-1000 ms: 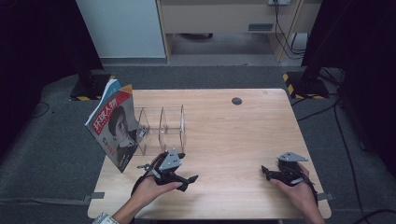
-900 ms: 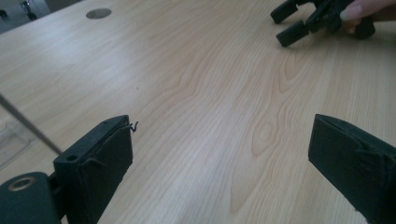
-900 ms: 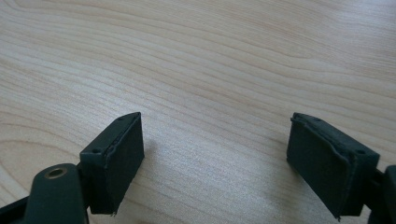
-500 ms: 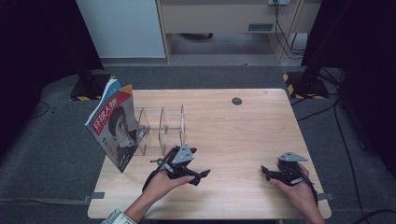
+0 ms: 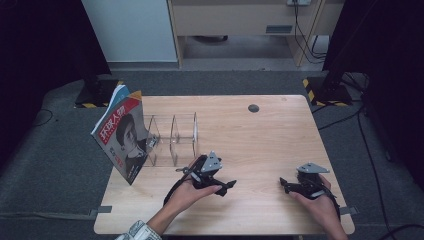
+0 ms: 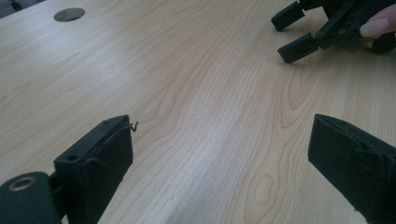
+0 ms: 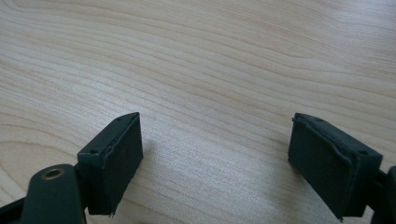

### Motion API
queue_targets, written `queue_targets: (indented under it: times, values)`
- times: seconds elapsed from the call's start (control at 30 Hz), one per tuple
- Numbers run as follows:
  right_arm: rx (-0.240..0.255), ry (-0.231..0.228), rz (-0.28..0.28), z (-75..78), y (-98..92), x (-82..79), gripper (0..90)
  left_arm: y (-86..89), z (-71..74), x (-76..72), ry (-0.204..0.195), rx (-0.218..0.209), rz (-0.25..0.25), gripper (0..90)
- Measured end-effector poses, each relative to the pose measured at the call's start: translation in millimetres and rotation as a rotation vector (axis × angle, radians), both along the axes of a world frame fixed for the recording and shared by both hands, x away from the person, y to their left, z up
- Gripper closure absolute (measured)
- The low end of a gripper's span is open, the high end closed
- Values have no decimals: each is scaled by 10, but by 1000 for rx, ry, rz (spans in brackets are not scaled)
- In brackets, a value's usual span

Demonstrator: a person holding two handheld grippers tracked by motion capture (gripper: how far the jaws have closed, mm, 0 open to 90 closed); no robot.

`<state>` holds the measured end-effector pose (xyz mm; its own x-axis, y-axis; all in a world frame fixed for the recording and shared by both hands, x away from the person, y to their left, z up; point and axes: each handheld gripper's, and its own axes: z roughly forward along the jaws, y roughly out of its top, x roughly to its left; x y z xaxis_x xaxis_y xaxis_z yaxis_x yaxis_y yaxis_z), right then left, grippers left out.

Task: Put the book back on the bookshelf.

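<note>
Left gripper point(image 5: 224, 186): jaws wide, empty, low over the wooden table point(image 5: 260, 135).
Right gripper point(image 5: 286, 184): jaws wide, empty, near the front edge.
Magazine point(image 5: 121, 134): leaning, seemingly against the clear rack point(image 5: 172, 140), table's left.

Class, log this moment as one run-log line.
left gripper: open, empty | right gripper: open, empty | magazine: leaning on clear rack | table: wood

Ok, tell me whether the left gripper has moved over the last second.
Yes. In the high view the left gripper has shifted right along the table, away from the clear rack and toward the right gripper.
</note>
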<state>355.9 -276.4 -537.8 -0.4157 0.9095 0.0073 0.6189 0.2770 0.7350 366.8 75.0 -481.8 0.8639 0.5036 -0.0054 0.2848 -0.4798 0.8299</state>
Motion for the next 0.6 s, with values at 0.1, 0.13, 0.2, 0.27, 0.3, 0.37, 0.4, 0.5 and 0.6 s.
queue_targets:
  times: [0.1,0.13,0.2,0.27,0.3,0.37,0.4,0.5,0.6]
  values:
    - [0,0,1,0,-1,1,180,-60,-34,10,8,15,0,60]
    - [1,1,1,0,0,1,181,-85,-53,17,12,23,-1,58]
    - [0,0,1,0,-1,1,180,-123,-93,38,19,39,-1,58]
    - [0,0,1,0,-1,1,180,-160,-136,61,28,55,3,58]
    - [0,0,1,0,0,1,180,-184,-161,73,33,67,5,58]
    - [0,0,1,0,0,1,180,-212,-189,84,38,82,5,58]
    - [0,0,1,0,-1,1,180,-231,-207,90,39,92,4,58]
    - [1,1,1,0,0,0,179,-288,-266,108,51,117,6,58]
    - [-2,2,4,0,-2,0,179,-333,-337,118,65,166,5,58]
